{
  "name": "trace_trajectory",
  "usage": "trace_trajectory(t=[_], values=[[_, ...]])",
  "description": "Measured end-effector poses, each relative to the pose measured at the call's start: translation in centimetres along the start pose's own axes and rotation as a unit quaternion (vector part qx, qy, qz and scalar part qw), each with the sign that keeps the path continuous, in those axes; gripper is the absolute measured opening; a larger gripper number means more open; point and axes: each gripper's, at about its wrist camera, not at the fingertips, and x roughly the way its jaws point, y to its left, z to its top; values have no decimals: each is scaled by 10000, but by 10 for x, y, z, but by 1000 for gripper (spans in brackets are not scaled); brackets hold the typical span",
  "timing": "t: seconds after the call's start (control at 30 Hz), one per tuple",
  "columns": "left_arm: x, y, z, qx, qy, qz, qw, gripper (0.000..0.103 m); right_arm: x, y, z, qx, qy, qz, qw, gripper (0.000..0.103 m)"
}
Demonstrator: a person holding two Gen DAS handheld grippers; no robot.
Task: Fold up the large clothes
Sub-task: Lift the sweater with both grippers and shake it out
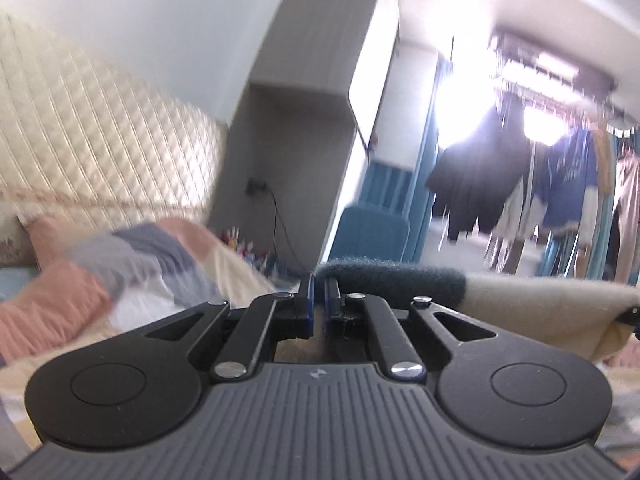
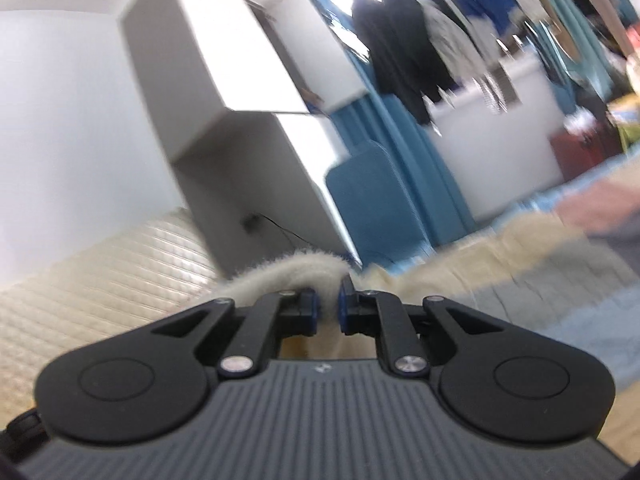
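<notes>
A fuzzy fleece garment, cream with a dark teal-grey band (image 1: pixel 400 280), is held up above the bed. My left gripper (image 1: pixel 319 280) is shut on its edge where the dark band starts; the cloth stretches off to the right as cream fabric (image 1: pixel 540 304). My right gripper (image 2: pixel 329 284) is shut on a bunched cream edge of the same garment (image 2: pixel 280 270), which arches over the left finger. More cream cloth (image 2: pixel 460 256) trails to the right. Both views are blurred by motion.
A bed with a pink, grey and cream patchwork cover (image 1: pixel 120 264) lies below, against a quilted cream headboard (image 1: pixel 100 140). A white cabinet (image 2: pixel 224 52), a blue chair (image 2: pixel 376 200) and hanging clothes (image 1: pixel 480 176) stand beyond.
</notes>
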Motion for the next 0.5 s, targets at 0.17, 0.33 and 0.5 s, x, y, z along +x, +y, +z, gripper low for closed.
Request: trace_trajectory(t=[0.17,0.33,0.5], values=[[-49,1,43,-195,-658,-176,9975,5,-43,30,28,-245,-577,591,9963,13],[-67,2,67,-490,-788,-280,9953,5,-69,39,49,-463,-460,1237,9902,13],[-30,8,33,-557,78,-163,9983,5,-42,12,45,176,776,1278,9886,14]])
